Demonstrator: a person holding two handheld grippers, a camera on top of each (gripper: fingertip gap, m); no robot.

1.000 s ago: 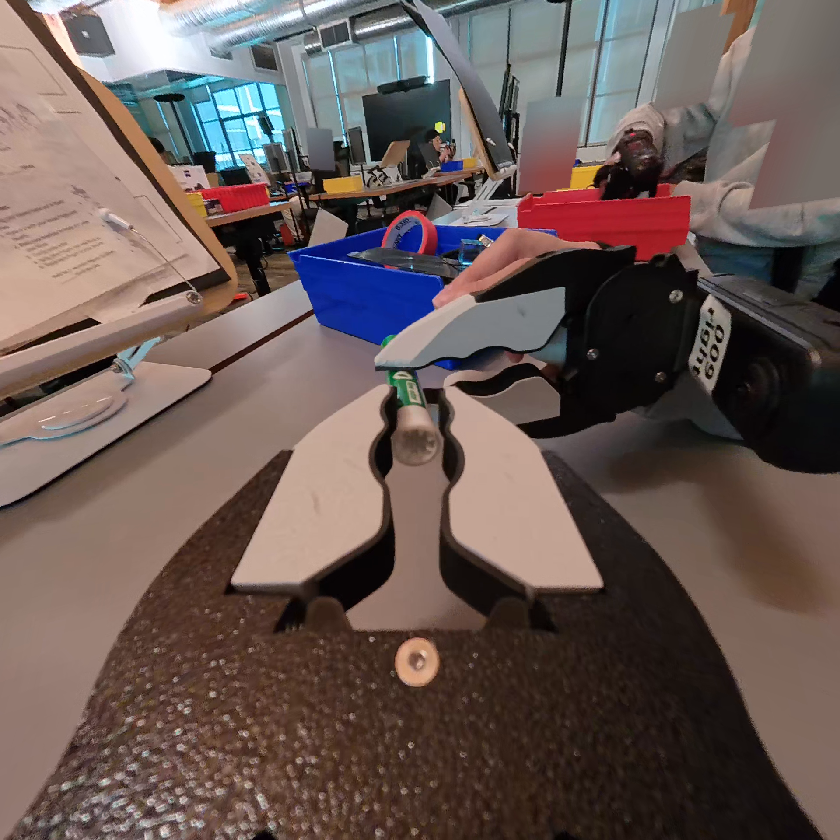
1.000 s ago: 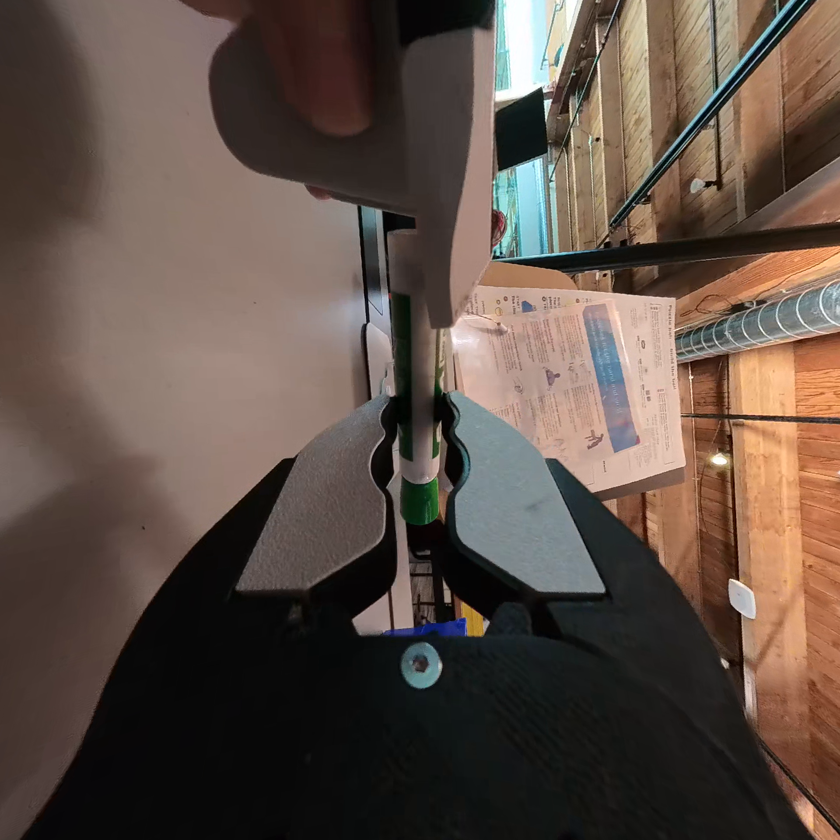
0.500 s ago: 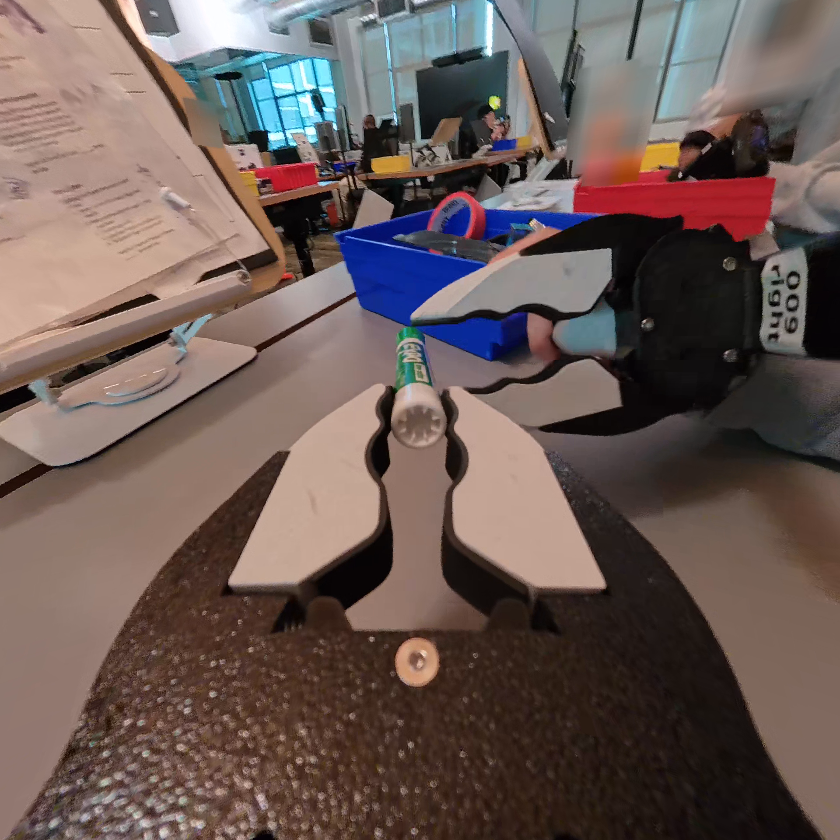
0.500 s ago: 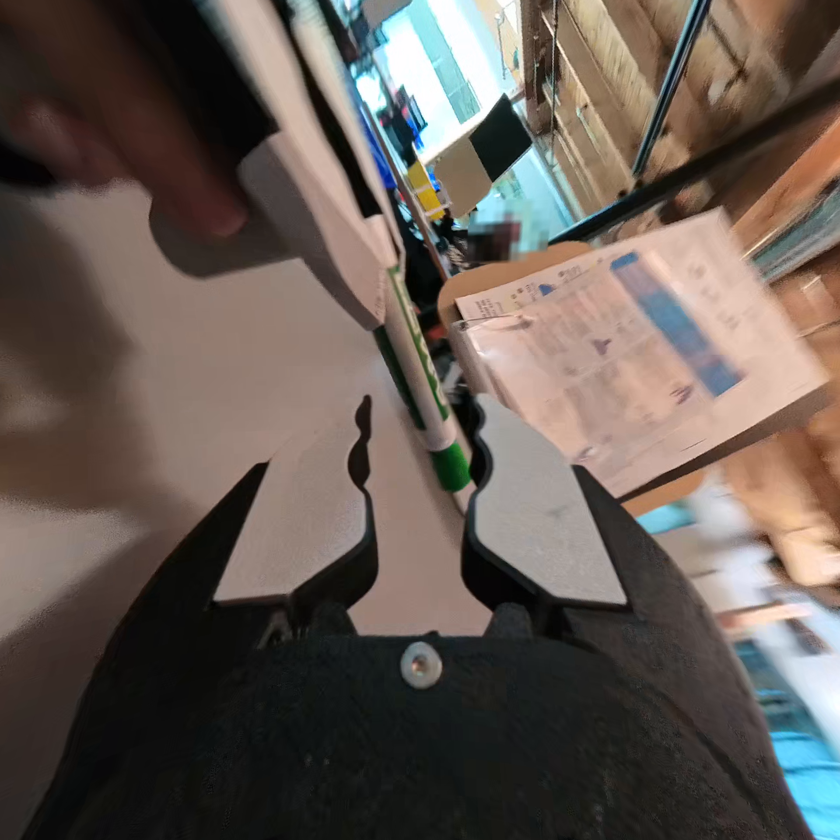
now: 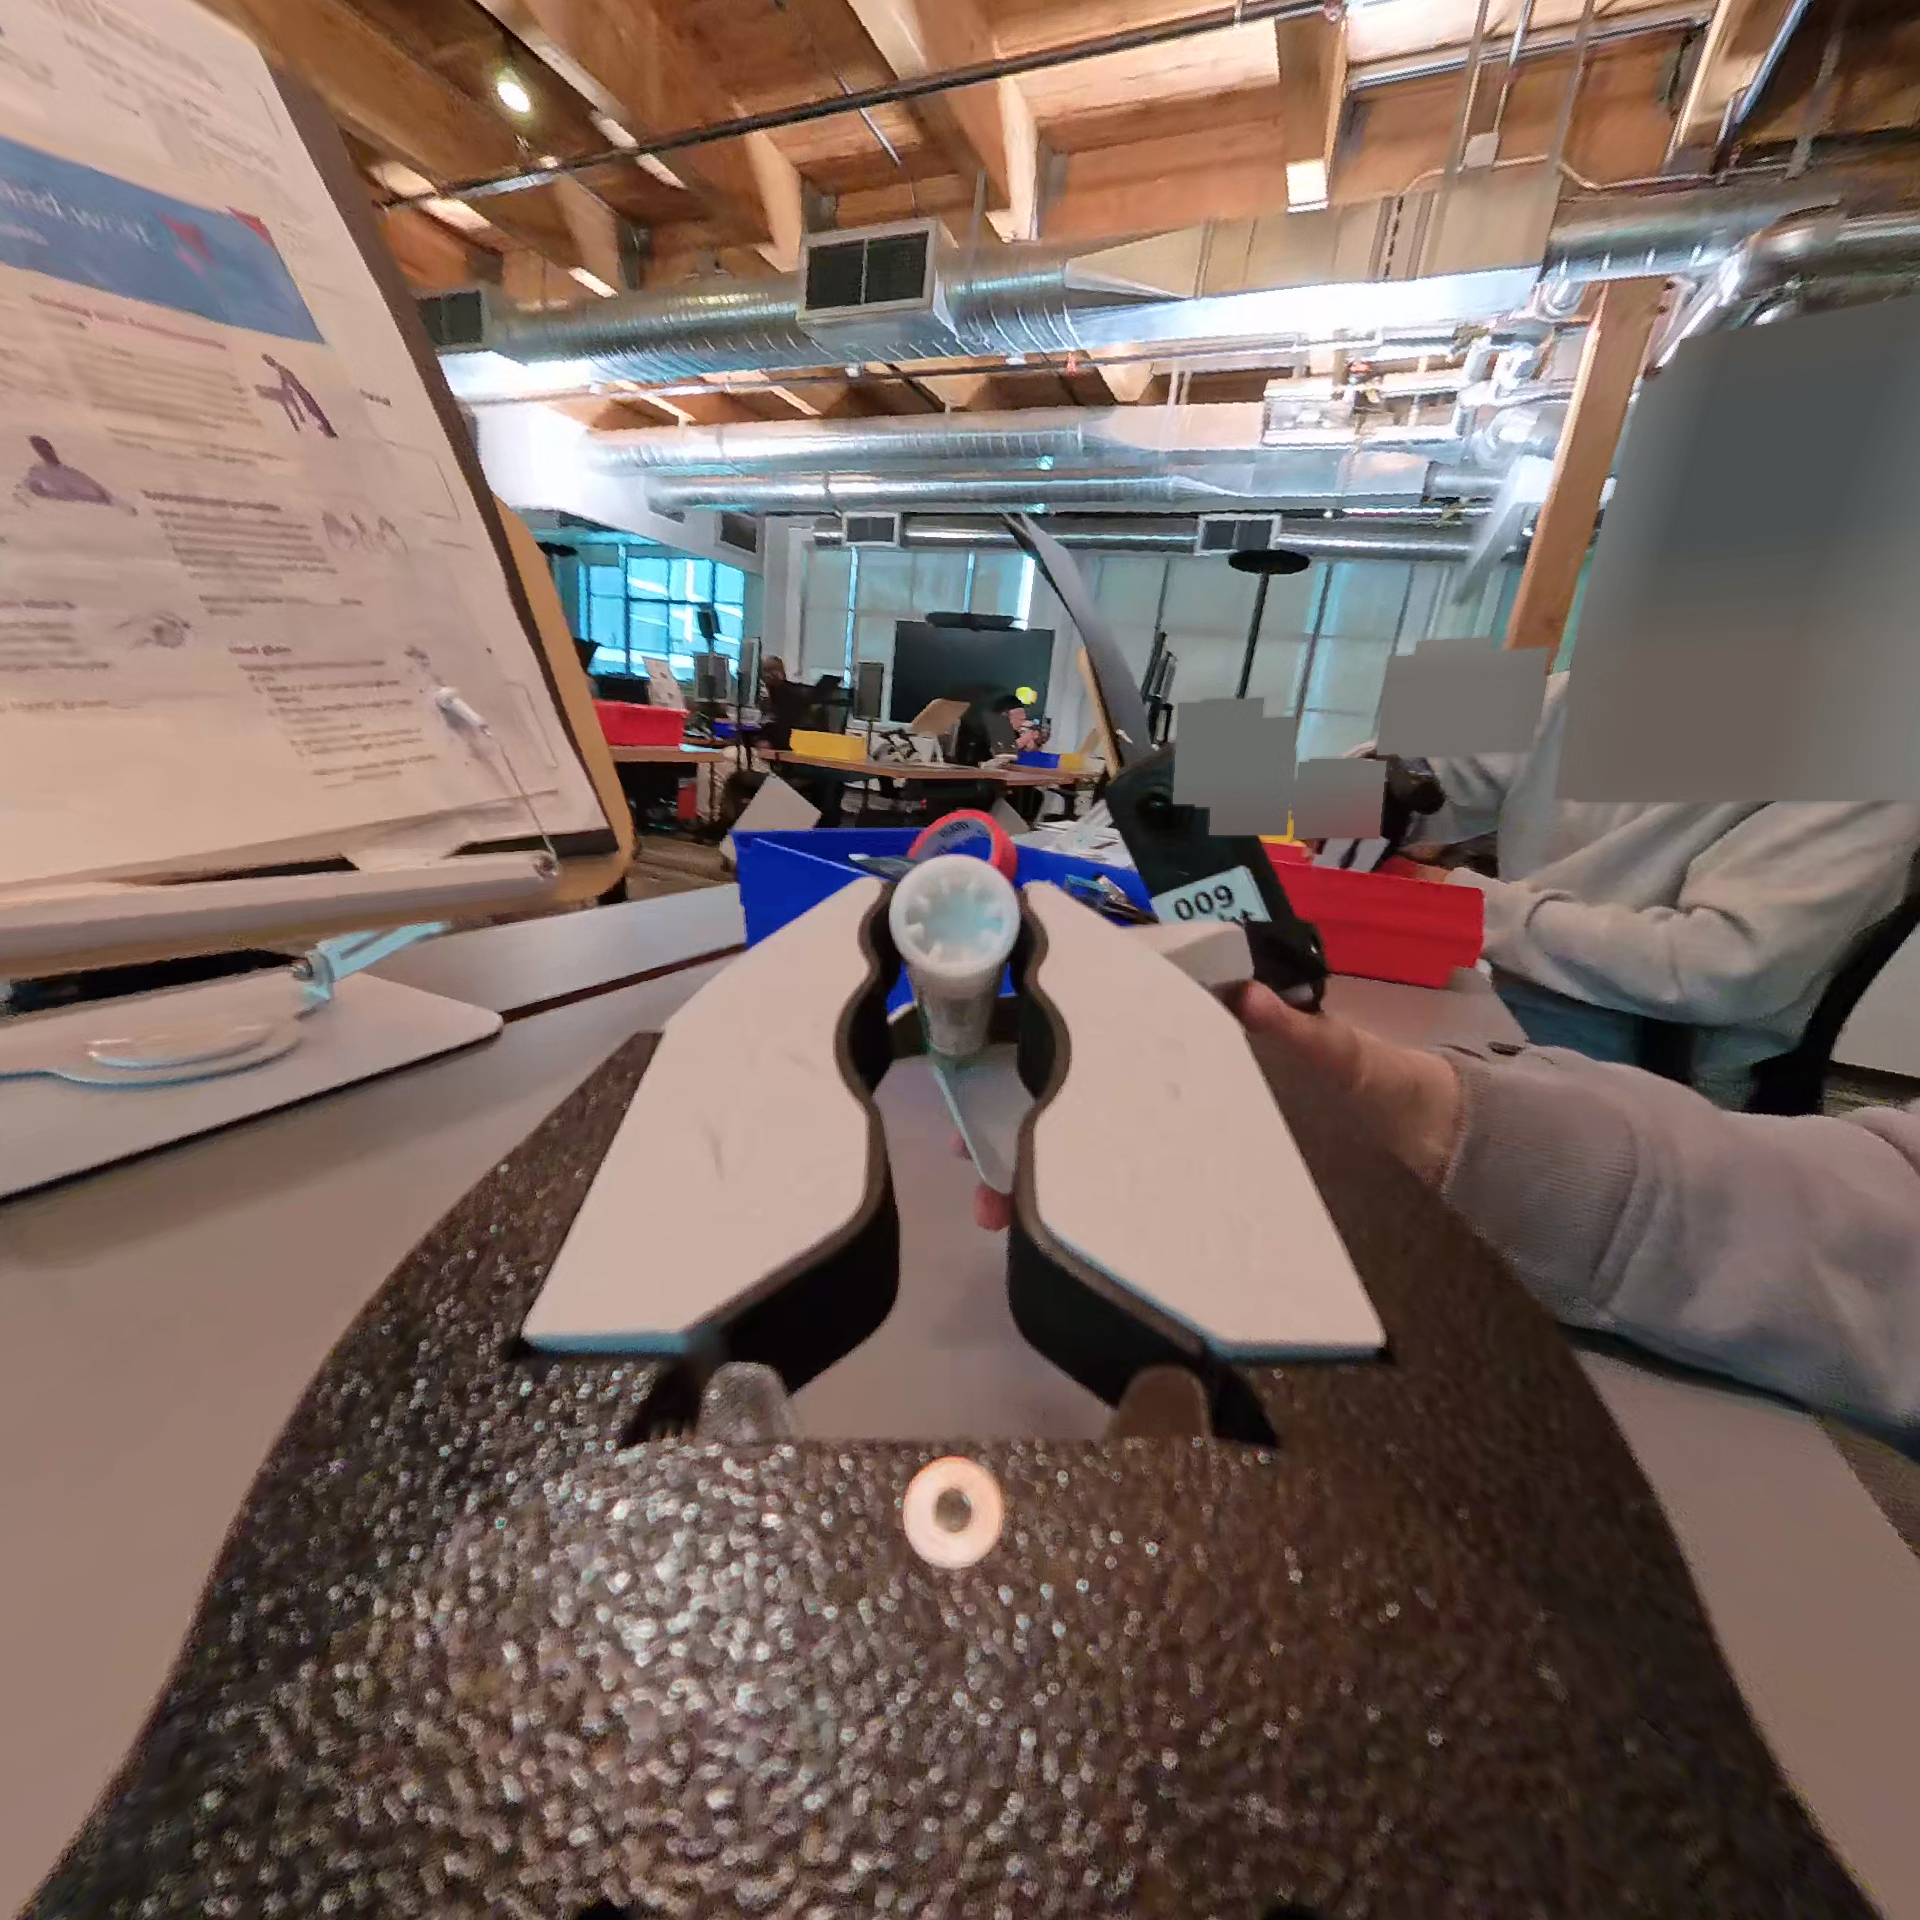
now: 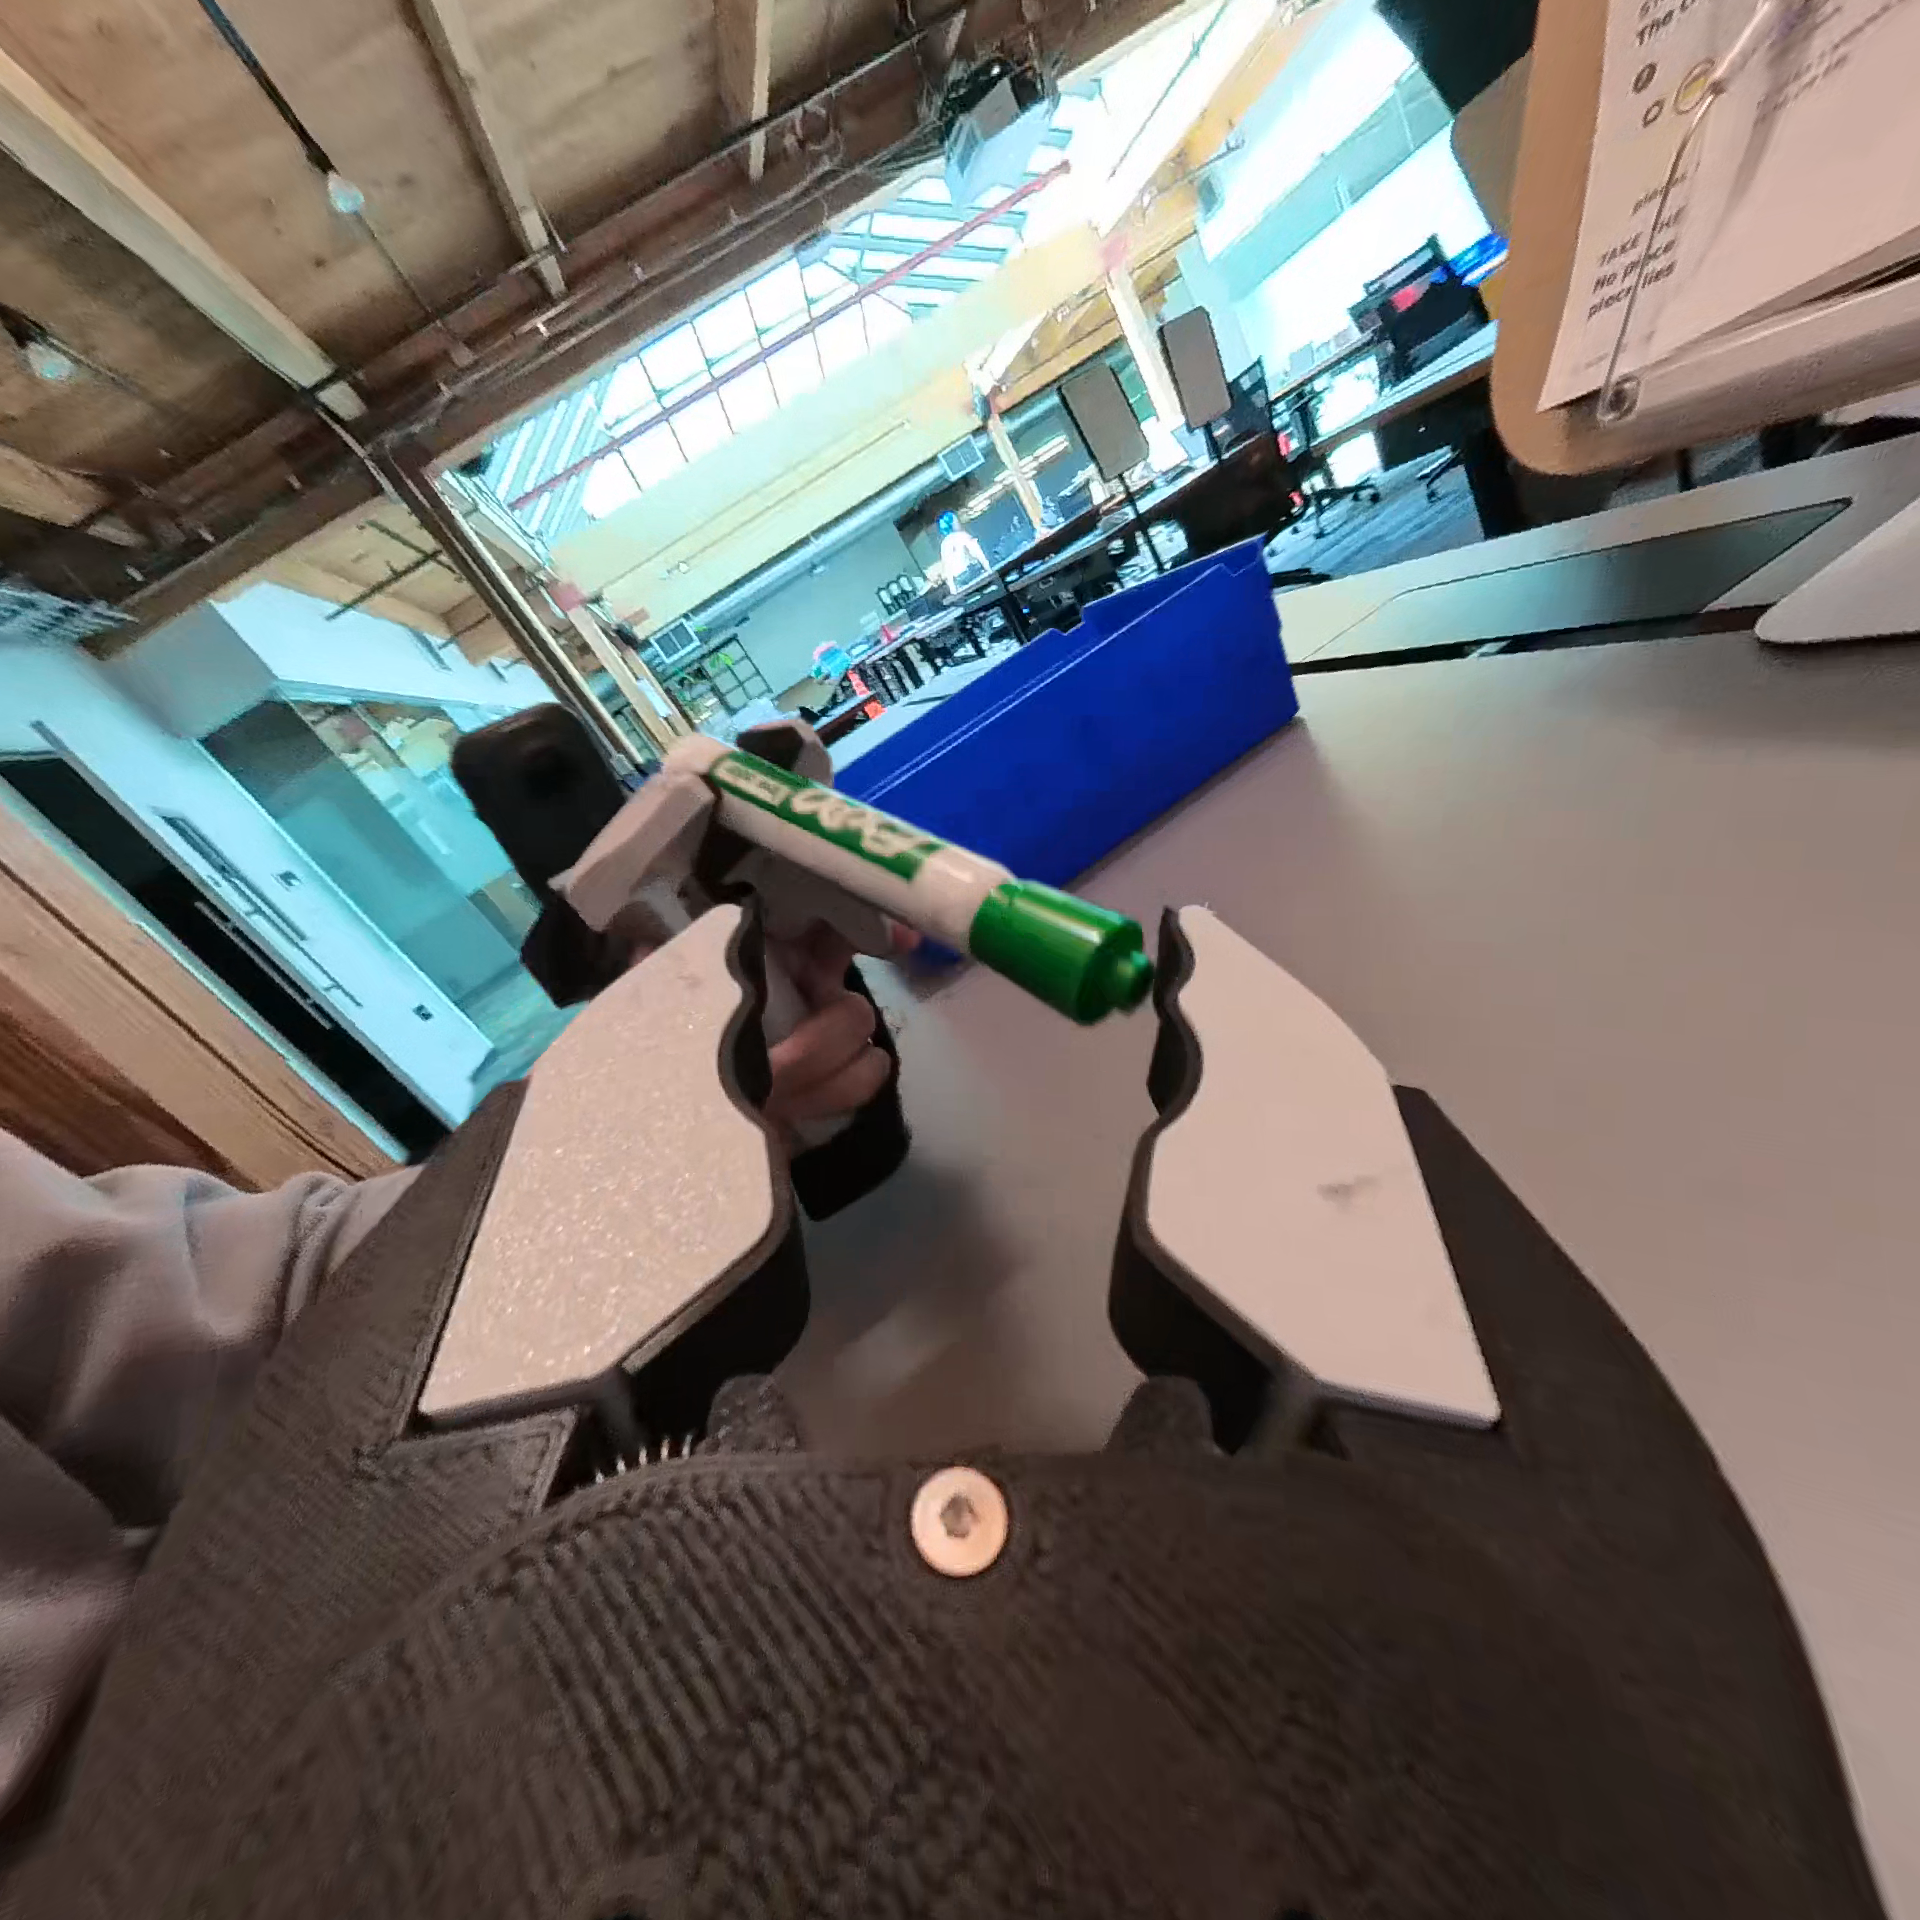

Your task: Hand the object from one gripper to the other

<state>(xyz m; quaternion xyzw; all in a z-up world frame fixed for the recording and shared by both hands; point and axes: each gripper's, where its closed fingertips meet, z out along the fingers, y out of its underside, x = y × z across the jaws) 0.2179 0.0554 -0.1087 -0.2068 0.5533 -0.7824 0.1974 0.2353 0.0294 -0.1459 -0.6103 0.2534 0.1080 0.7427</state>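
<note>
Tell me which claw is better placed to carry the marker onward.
Left, most likely. The left claw is shut on the blunt end of the green-capped white plastic marker, while the right claw stands open, gripping nothing.

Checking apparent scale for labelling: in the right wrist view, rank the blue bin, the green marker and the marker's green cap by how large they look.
1. blue bin
2. green marker, nearer the camera, so real sizes stay unsure
3. green cap, only part of the marker

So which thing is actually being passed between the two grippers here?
Start at the grey table with the blue plastic bin on it. In front of the bin the left gripper is shut on a white marker pen with a green cap; the right gripper is open. Nothing else nearby is a slim white-and-green stick.
</note>
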